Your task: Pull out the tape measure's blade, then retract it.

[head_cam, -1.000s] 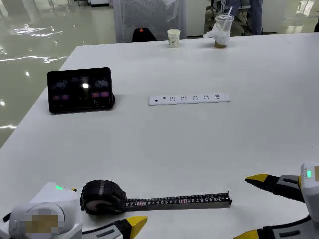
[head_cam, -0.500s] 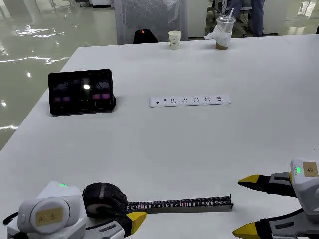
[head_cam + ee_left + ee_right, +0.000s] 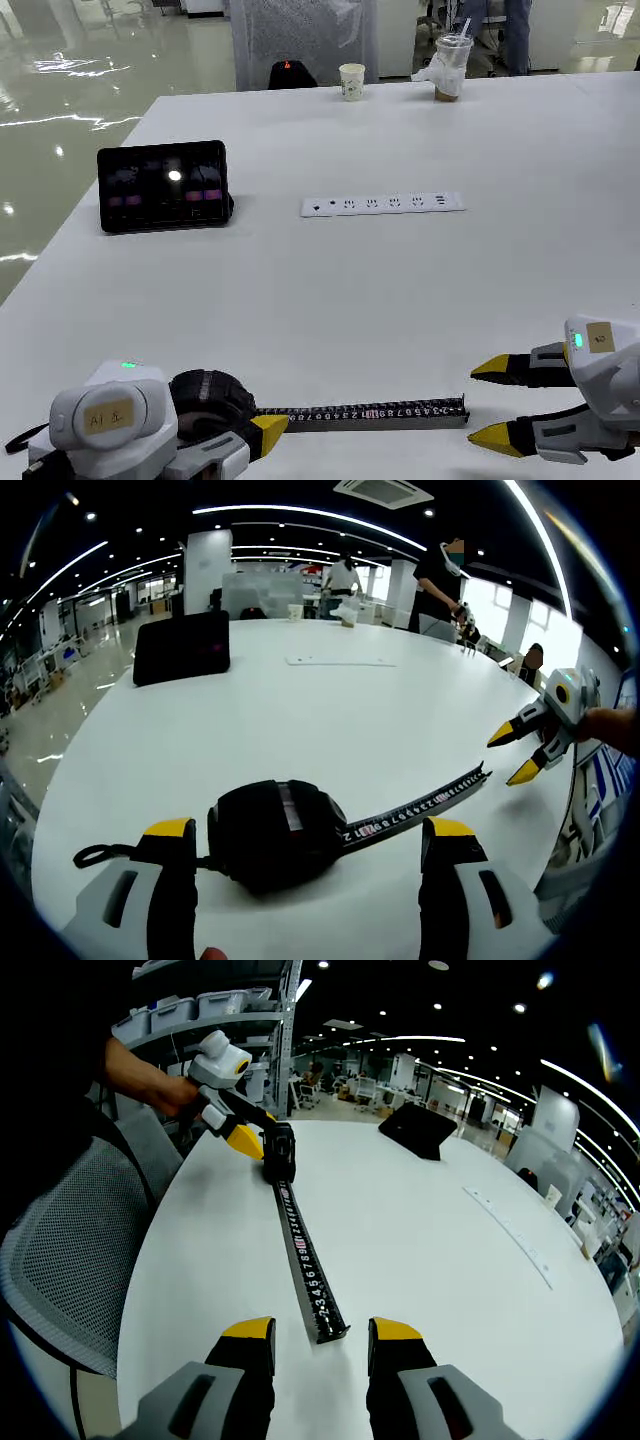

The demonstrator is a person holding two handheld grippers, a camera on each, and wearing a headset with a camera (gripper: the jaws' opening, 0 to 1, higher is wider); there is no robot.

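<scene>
White tabletop [image 3: 400,290] spreads open in the head view, with the tablet [image 3: 163,185] and power strip [image 3: 382,203] well back. The tape measure [image 3: 210,398] lies near the person, its blade [image 3: 370,412] extended toward the right gripper [image 3: 490,402]. In the left gripper view, the left gripper [image 3: 310,830] is spread wide and straddles the case without contact. In the right gripper view, the jaws are parted, the blade's tip lies ungripped at their mouth, and the table edge runs close on the left.

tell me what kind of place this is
Likely an open-plan office or lab workspace: a big white table carrying a power strip and a tablet, drink cups at its far edge, and shelving with storage bins nearby.
</scene>
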